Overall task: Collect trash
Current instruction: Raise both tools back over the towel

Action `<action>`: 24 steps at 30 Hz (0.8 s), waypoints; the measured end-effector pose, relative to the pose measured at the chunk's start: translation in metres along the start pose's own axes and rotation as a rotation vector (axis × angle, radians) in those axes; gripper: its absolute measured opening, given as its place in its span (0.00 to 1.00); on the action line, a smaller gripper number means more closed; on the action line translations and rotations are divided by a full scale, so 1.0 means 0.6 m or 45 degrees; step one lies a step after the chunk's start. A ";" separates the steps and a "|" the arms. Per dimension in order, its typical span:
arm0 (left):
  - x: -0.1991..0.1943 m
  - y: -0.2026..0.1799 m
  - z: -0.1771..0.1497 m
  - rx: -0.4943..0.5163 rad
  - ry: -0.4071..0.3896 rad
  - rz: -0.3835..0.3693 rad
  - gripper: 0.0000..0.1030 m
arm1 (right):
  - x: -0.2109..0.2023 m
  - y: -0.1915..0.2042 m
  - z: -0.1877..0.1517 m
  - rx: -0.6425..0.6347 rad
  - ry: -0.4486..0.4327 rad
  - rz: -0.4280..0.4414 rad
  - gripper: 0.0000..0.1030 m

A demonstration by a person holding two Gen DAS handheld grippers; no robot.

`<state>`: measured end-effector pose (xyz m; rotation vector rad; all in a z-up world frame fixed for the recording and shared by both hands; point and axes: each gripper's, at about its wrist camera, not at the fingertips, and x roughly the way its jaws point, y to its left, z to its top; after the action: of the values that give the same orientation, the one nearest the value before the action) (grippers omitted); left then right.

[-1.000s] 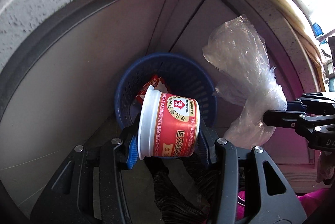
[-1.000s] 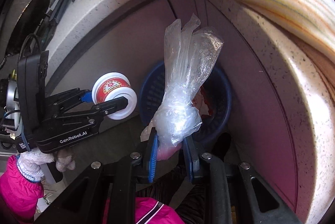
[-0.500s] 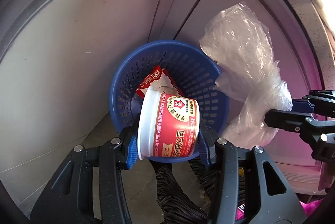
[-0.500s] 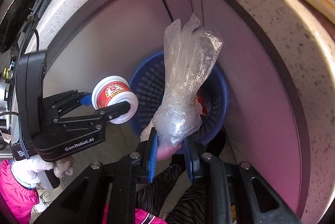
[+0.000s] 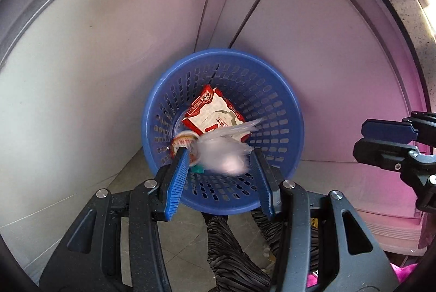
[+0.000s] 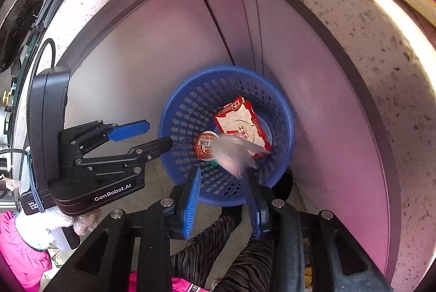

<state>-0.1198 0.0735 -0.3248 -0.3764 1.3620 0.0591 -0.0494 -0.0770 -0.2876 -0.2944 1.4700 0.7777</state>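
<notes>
A blue perforated basket [image 5: 283, 106] [image 6: 283, 101] stands on the floor against grey cabinet doors. Inside lie a red and white wrapper [image 5: 215, 114] [image 6: 242, 123], a red paper cup [image 5: 182, 142] [image 6: 205, 146] and a clear plastic bag [image 5: 223, 153] [image 6: 234, 153], the bag blurred by motion. My left gripper [image 5: 220, 183] [image 6: 156, 135] is open and empty over the basket's near rim. My right gripper [image 6: 222, 199] [image 5: 381, 139] is open and empty just above the basket.
Grey cabinet doors [image 5: 109, 60] rise behind the basket under a speckled stone counter edge [image 6: 368, 19]. The tiled floor [image 5: 136, 177] lies around the basket. The person's striped trouser legs [image 5: 226, 245] and pink sleeve [image 6: 19, 251] are below the grippers.
Both grippers have opened. The cup has dropped from the left gripper and the plastic bag from the right, and both are now inside the basket. Both cameras have moved closer to it.
</notes>
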 end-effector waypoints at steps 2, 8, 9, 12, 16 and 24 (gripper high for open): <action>-0.002 0.000 0.001 -0.008 -0.001 0.005 0.46 | -0.013 0.001 0.001 -0.003 -0.002 0.000 0.34; -0.016 0.003 0.002 0.001 -0.032 0.032 0.46 | -0.033 0.003 0.003 -0.018 -0.023 0.015 0.42; -0.021 0.003 0.002 0.003 -0.039 0.035 0.46 | -0.041 0.001 0.001 -0.024 -0.029 0.018 0.43; -0.037 0.003 0.004 0.004 -0.063 0.048 0.46 | -0.060 0.003 0.001 -0.041 -0.050 0.025 0.53; -0.066 0.005 0.007 -0.006 -0.102 0.053 0.46 | -0.082 0.004 0.001 -0.063 -0.067 0.048 0.60; -0.149 -0.003 0.019 0.008 -0.211 0.049 0.49 | -0.167 0.009 0.002 -0.122 -0.186 0.106 0.77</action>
<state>-0.1276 0.0907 -0.2367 -0.3324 1.2054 0.1152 -0.0435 -0.1011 -0.1905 -0.2445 1.3167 0.9194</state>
